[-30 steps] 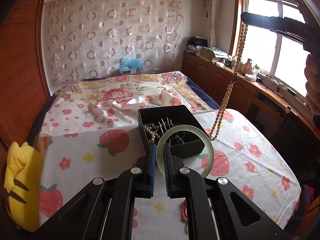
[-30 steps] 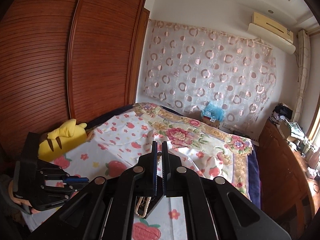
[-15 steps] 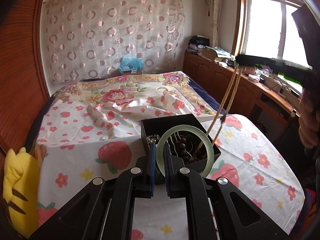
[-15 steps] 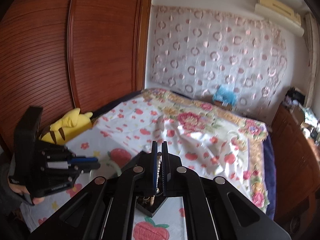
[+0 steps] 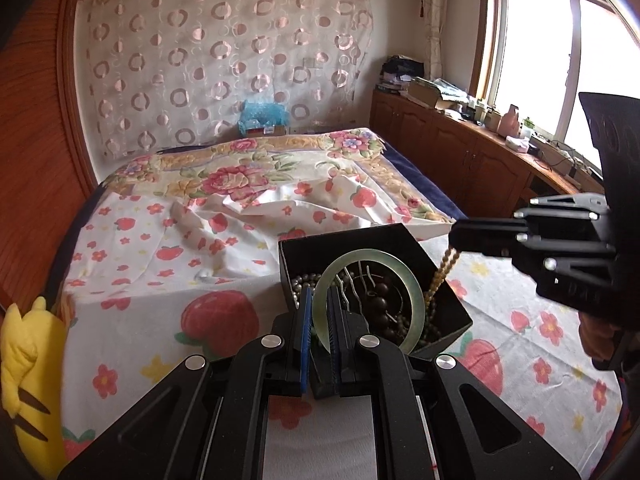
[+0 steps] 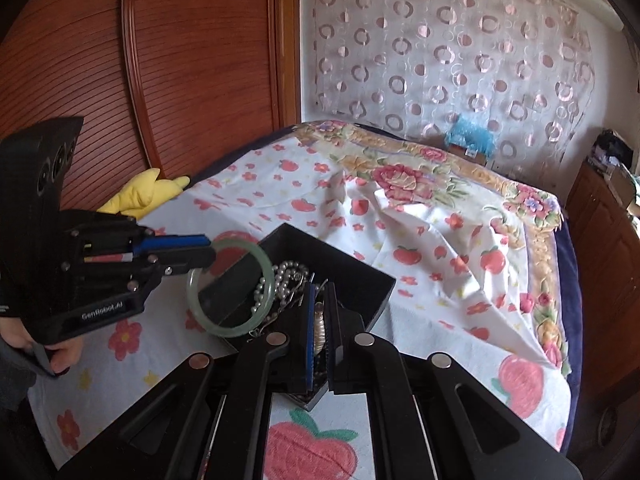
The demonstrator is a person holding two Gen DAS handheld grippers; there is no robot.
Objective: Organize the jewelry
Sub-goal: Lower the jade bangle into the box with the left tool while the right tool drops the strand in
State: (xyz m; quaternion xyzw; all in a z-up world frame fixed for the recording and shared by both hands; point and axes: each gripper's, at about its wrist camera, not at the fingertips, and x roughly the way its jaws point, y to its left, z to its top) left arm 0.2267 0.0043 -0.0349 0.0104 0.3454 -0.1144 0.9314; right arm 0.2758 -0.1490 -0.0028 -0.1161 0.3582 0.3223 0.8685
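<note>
A black open jewelry box (image 5: pixel 400 240) (image 6: pixel 352 268) sits on the strawberry-print bed sheet, holding pearls (image 6: pixel 286 274), dark beads (image 5: pixel 380 304) and hairpins. My left gripper (image 5: pixel 320 312) (image 6: pixel 200 250) is shut on a pale green jade bangle (image 5: pixel 416 292) (image 6: pixel 232 330), held upright at the box's near edge. My right gripper (image 6: pixel 318 328) (image 5: pixel 454 242) is shut on a tan bead necklace (image 5: pixel 436 280) (image 6: pixel 319 334), which hangs down into the box.
A yellow plush toy (image 5: pixel 24 364) (image 6: pixel 144 194) lies at the bed's left edge by the wooden wardrobe (image 6: pixel 180 60). A wooden sideboard (image 5: pixel 472 156) with clutter runs under the window on the right. A blue packet (image 5: pixel 260 116) sits at the bed's head.
My right gripper has come down a long way, lowering the bead necklace into the box. My left gripper has moved closer to the box with the bangle.
</note>
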